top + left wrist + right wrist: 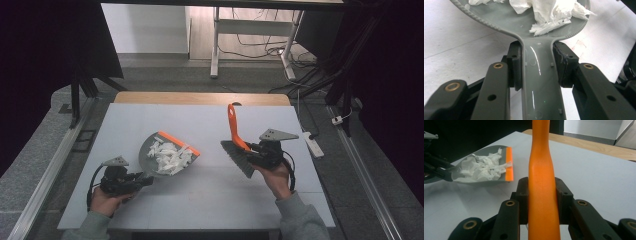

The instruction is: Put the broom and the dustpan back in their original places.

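Jaws clamping: left gripper (142, 180) pinching the dustpan (167, 155) handle, right gripper (252, 150) pinching the brush (235, 142) handle. Dustpan resting on the table (210, 200), holding paper scraps (171, 157). Brush sitting well right of dustpan, handle pointing away, bristles facing dustpan.

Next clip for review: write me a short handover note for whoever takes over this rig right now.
Left gripper: shut on the handle of the grey dustpan, which sits on the white table.
Right gripper: shut on the orange handle of the brush, bristles to the right of the pan.
Done: white paper scraps lie heaped inside the dustpan; I see no loose scraps on the table.
Left: probably empty the pan somewhere and set both tools down; no bin is in view.
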Demonstrator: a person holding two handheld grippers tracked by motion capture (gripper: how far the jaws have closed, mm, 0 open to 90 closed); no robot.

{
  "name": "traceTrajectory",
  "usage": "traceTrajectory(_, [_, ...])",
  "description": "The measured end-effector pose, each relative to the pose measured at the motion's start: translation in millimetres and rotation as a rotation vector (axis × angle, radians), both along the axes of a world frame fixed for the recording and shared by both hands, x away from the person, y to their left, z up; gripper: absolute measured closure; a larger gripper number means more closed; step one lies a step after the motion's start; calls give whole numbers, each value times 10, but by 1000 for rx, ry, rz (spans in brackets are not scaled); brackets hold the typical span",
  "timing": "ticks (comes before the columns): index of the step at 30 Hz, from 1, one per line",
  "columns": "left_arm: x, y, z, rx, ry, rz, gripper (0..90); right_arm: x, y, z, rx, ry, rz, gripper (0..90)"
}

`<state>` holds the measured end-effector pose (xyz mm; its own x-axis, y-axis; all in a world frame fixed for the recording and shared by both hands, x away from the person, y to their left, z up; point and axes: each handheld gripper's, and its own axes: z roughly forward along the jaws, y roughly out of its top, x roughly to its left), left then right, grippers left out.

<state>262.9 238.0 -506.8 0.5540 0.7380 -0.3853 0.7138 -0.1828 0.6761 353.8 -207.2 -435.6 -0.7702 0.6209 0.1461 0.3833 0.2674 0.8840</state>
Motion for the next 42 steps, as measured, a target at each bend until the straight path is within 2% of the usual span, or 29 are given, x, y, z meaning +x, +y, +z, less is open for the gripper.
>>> traceTrajectory(13, [-34,-19,29,2,-13,63,614,-76,-185,-71,7,36,-4,705])
traceTrajectory(31, [-86,-48,-55,18,16,233,615,-153,-422,-228,28,109,0,705])
traceTrajectory(42, [-68,-19,-128,14,28,352,614,-197,-448,-341,16,156,4,705])
